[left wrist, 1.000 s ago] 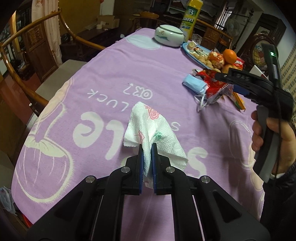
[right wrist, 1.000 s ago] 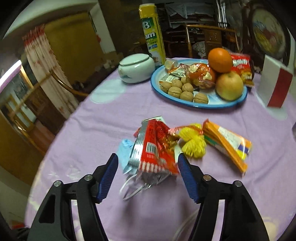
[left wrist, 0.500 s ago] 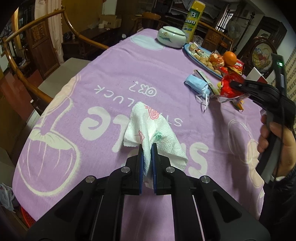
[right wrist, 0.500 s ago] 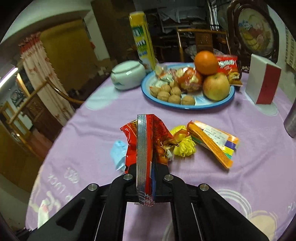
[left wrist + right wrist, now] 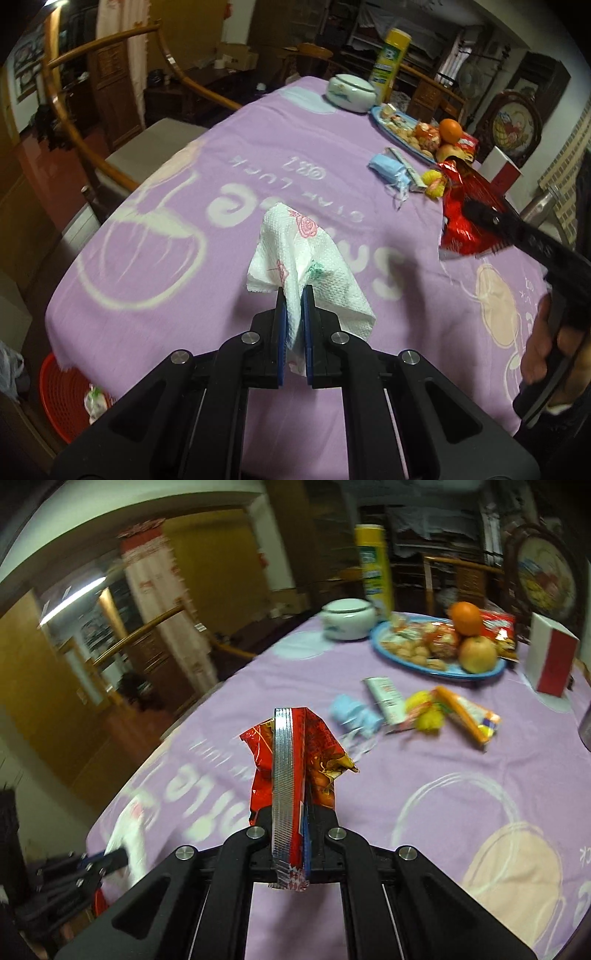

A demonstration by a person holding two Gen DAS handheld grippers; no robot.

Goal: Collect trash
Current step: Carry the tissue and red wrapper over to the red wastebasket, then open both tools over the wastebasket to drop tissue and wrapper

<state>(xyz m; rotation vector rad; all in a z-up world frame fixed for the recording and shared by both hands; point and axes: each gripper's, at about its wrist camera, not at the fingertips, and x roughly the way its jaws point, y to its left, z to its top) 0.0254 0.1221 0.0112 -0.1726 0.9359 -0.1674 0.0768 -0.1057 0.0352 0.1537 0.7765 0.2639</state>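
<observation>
My left gripper [image 5: 293, 295] is shut on a white paper napkin [image 5: 299, 254] with pink flowers, held above the near part of the purple tablecloth [image 5: 258, 155]. My right gripper [image 5: 291, 808] is shut on a red foil snack wrapper [image 5: 295, 746], lifted above the cloth; the wrapper also shows in the left wrist view [image 5: 469, 218]. A blue face mask [image 5: 354, 714], a small white wrapper [image 5: 384, 698], a yellow wrapper [image 5: 428, 712] and an orange packet [image 5: 465, 716] lie on the cloth beyond. A red basket [image 5: 66, 395] stands on the floor below the table's near left edge.
A blue plate [image 5: 417, 662] with nuts, an apple and an orange sits at the far side, with a white lidded bowl [image 5: 347, 620], a yellow can [image 5: 373, 572] and a red and white box [image 5: 550, 661]. A wooden chair [image 5: 110, 110] stands at the left.
My right gripper closed on the red wrapper, lifted it and carried it back toward the near side. My left gripper pulled back with the napkin, and the red basket came into view.
</observation>
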